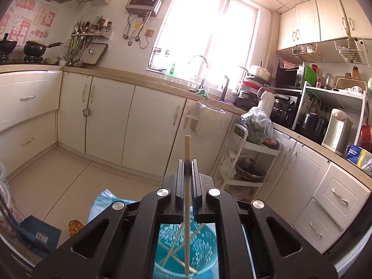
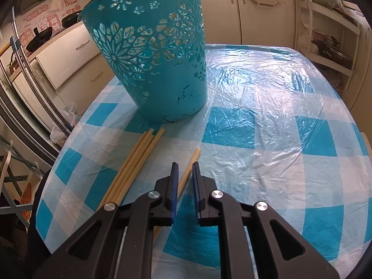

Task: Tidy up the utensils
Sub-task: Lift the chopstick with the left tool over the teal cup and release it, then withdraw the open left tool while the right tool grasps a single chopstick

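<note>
My left gripper (image 1: 187, 162) is shut on a wooden chopstick (image 1: 187, 146) and holds it upright over the teal bucket (image 1: 186, 244), where several chopsticks lie inside. In the right wrist view the teal cut-out bucket (image 2: 153, 55) stands on the blue-checked table (image 2: 267, 139). Several chopsticks (image 2: 134, 162) lie in a bundle in front of it. One single chopstick (image 2: 188, 174) lies between the fingers of my right gripper (image 2: 184, 165), whose jaws stand slightly apart around it, low over the table.
Kitchen cabinets and a counter with a sink (image 1: 200, 90) run behind. A white trolley (image 1: 246, 158) with a pot stands at the right. A folding rack (image 2: 14, 174) stands left of the table.
</note>
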{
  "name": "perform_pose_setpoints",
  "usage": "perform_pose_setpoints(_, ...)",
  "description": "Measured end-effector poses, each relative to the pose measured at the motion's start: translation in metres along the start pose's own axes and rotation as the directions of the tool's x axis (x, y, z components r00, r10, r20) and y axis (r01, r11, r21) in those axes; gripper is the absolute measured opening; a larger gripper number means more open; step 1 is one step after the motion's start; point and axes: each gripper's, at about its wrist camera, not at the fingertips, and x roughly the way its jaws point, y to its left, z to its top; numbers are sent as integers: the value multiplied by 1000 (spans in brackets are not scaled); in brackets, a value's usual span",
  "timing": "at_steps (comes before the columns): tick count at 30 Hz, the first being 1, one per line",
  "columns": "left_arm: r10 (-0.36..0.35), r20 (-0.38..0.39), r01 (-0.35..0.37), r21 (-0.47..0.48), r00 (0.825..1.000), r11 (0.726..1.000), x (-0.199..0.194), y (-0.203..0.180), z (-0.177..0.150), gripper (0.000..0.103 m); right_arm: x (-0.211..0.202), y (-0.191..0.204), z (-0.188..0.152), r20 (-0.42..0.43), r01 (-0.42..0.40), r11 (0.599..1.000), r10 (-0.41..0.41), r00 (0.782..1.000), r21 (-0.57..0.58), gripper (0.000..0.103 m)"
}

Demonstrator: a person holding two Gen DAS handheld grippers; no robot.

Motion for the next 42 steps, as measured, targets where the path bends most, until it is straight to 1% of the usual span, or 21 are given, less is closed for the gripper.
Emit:
perform_pose_setpoints(5, 1, -23, -1, 12, 1000, 1000, 36, -2, -8, 5, 0, -1, 0, 0, -14, 1000, 14, 1000, 15, 13)
perform_pose_setpoints(11, -2, -48, 3, 30, 999, 1000, 46, 3, -27, 5, 0, -1, 0, 0, -18, 1000, 18, 1000, 19, 13)
perform_pose_setpoints(16, 36, -117, -27, 74, 992, 997, 54, 4, -48, 5, 0, -2, 0, 0, -18, 1000, 17, 1000, 18, 13)
perform_pose_setpoints(22, 78, -219, -57, 99, 973, 993, 59, 14, -66, 6, 0, -2, 0, 1, -18, 1000, 18, 1000, 18, 13)
perform_pose_setpoints(24, 95, -232, -71, 110, 968, 991, 55, 16, -71, 11, 0, -2, 0, 1, -18, 1000, 18, 1000, 18, 13)
perform_pose_setpoints(25, 107, -237, -83, 113, 966, 990, 51, 19, -74, 22, 0, -1, 0, 1, -18, 1000, 18, 1000, 19, 13)
perform_pose_setpoints(26, 119, -235, -96, 111, 965, 989, 47, 22, -76, 39, 0, -1, 0, 0, -18, 1000, 18, 1000, 19, 13)
perform_pose_setpoints(27, 131, -228, -109, 107, 965, 988, 41, 25, -78, 47, 0, -1, 0, 0, -19, 1000, 19, 1000, 20, 13)
perform_pose_setpoints(28, 148, -214, -129, 101, 965, 987, 32, 30, -80, 59, 0, -3, 0, 0, -19, 1000, 19, 1000, 20, 13)
perform_pose_setpoints(29, 158, -208, -140, 96, 965, 985, 26, 34, -82, 64, 0, -2, 0, 0, -18, 1000, 18, 1000, 18, 13)
perform_pose_setpoints(30, 167, -207, -151, 90, 964, 984, 18, 40, -85, 66, -1, -2, 0, -1, -16, 1000, 16, 1000, 17, 13)
perform_pose_setpoints(32, 188, -212, -177, 72, 959, 982, 4, 51, -93, 75, -1, -1, 0, -2, -9, 1000, 9, 1000, 10, 13)
perform_pose_setpoints(35, 217, -236, -213, 44, 947, 976, -14, 73, -111, 81, 0, 9, 0, -6, 38, 998, -39, 999, -40, 13)
perform_pose_setpoints(36, 223, -255, -221, 37, 941, 974, -16, 80, -119, 82, 0, 13, -1, -7, 59, 996, -60, 998, -71, 13)
perform_pose_setpoints(38, 236, -315, -240, 26, 919, 970, -15, 95, -140, 82, 0, 23, -3, -15, 90, 981, -95, 995, -174, 12)
perform_pose_setpoints(40, 239, -368, -251, 15, 899, 968, -12, 104, -159, 82, -1, 25, -1, -53, 62, 970, -77, 996, -236, 12)
perform_pose_setpoints(42, 232, -405, -251, 8, 884, 968, -10, 111, -177, 82, -3, 19, 2, -111, 13, 963, -44, 993, -268, 11)
